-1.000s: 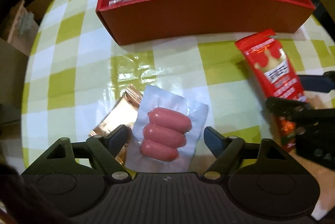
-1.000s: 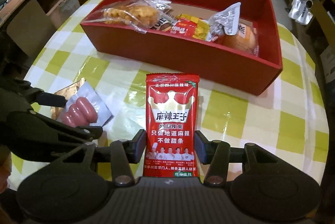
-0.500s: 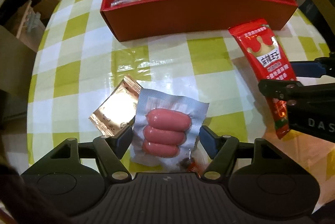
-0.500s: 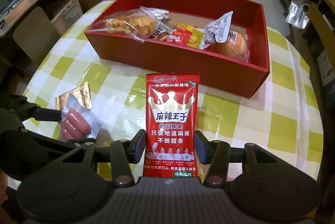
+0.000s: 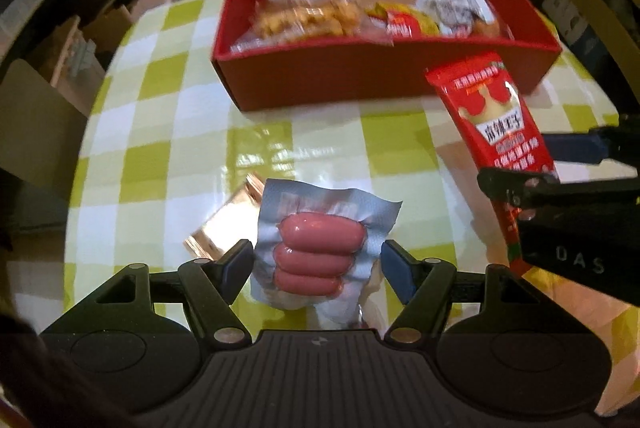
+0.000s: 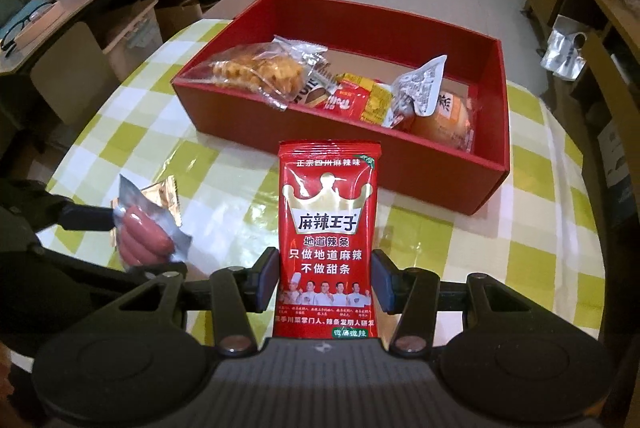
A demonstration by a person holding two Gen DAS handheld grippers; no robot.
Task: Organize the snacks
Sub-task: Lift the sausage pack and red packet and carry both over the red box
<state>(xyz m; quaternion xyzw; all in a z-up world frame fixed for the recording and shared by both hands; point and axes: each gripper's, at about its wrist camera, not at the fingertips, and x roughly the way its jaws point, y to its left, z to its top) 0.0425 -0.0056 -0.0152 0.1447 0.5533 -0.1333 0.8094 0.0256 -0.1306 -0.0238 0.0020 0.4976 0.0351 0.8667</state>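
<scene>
Sausages (image 5: 316, 256) are pinched by the left gripper (image 5: 318, 268) above the table (image 5: 168, 131); red packet (image 6: 328, 240) is clamped in the right gripper (image 6: 325, 282), near the box (image 6: 492, 131).

We've got a round table in a glossy yellow-green and white checked cloth (image 6: 532, 260), with a deep red cardboard box (image 6: 490, 187) on it. Our tall sachet (image 6: 329, 228) is bright red with a white-and-gold crown and white lettering. The clear vacuum pack (image 5: 316, 248) shows three pink sausages, next to a shiny copper-gold foil packet (image 5: 224, 224).
</scene>
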